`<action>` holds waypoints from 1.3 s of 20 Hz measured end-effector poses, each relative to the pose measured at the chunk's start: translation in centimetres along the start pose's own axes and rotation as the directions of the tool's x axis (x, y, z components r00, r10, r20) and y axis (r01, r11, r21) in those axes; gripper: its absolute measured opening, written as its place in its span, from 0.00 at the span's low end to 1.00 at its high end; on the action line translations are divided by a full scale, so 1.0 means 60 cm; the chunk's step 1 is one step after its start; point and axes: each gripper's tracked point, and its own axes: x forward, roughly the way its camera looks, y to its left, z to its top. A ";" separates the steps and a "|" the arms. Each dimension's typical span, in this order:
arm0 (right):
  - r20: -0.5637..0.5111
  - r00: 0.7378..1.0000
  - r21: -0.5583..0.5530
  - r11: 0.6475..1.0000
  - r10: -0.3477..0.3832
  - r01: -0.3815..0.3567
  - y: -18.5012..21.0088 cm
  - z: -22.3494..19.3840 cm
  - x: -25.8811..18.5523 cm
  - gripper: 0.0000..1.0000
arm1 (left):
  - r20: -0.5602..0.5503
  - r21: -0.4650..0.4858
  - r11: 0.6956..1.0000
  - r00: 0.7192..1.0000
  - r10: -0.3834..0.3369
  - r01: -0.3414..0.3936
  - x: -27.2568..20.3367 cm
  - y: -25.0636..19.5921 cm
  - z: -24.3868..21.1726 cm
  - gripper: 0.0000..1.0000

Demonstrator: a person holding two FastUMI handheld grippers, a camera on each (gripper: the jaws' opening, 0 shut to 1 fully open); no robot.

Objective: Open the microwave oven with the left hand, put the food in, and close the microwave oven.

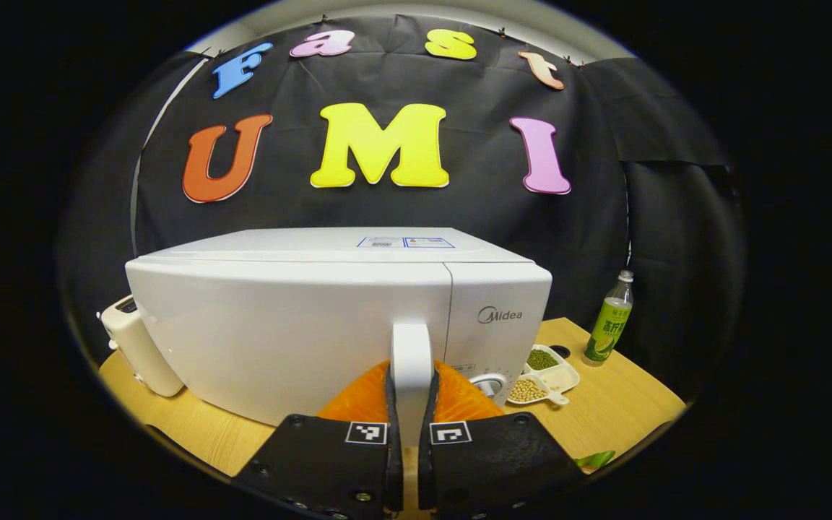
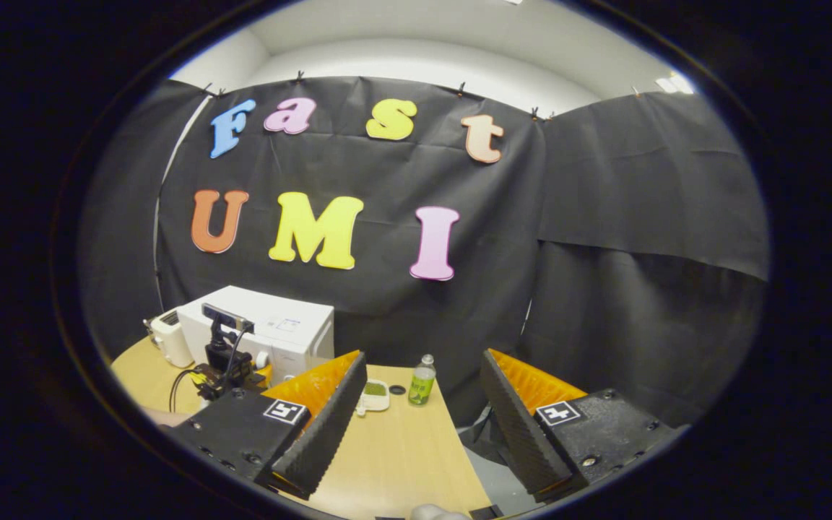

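Note:
A white microwave (image 1: 300,318) stands on the wooden table (image 1: 625,404), its door flush with the body. My left gripper (image 1: 411,412) is shut on the door's upright white handle (image 1: 412,354), one finger on each side. To the right of the microwave lies a white divided dish (image 1: 547,375) holding green and yellow beans. In the right gripper view the microwave (image 2: 282,325) is far off at the left, with the left gripper (image 2: 224,365) at its front. My right gripper (image 2: 422,361) hangs open over the table's near edge, holding nothing, with the dish (image 2: 374,395) beyond it.
A white toaster (image 1: 138,347) stands left of the microwave. A green drink bottle (image 1: 609,321) stands upright at the table's back right corner, behind the dish. Something small and green (image 1: 593,458) lies at the table's near right edge. Black cloth walls close the booth.

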 end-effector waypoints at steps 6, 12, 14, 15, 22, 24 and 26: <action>0.002 1.000 0.006 1.000 0.029 -0.029 0.015 0.005 0.003 0.96 | -0.020 0.004 0.999 0.999 -0.034 0.034 -0.006 -0.001 -0.002 0.05; -0.006 0.997 -0.016 0.997 0.073 -0.073 0.045 -0.008 0.005 0.96 | -0.005 0.024 0.997 0.997 -0.072 0.072 -0.112 0.013 -0.031 0.05; -0.012 0.994 -0.010 0.994 0.105 -0.105 0.062 -0.012 0.004 0.96 | -0.009 0.037 0.997 0.997 -0.074 0.074 -0.142 0.023 -0.034 0.06; -0.011 0.993 -0.008 0.993 0.119 -0.119 0.069 -0.011 0.004 0.96 | -0.019 0.048 0.996 0.997 -0.070 0.070 -0.156 0.029 -0.038 0.07; 0.011 0.983 0.009 0.983 0.184 -0.184 0.104 -0.008 -0.006 1.00 | -0.006 0.108 0.994 1.000 -0.012 0.012 -0.214 0.077 -0.036 0.44; 0.010 0.980 0.019 0.980 0.200 -0.200 0.111 -0.009 -0.012 0.96 | -0.002 0.127 0.992 1.000 0.012 -0.011 -0.221 0.097 -0.032 0.58; 0.009 0.978 0.033 0.977 0.209 -0.209 0.114 -0.013 -0.017 0.96 | -0.010 0.130 0.991 1.000 0.020 -0.018 -0.238 0.110 -0.029 0.89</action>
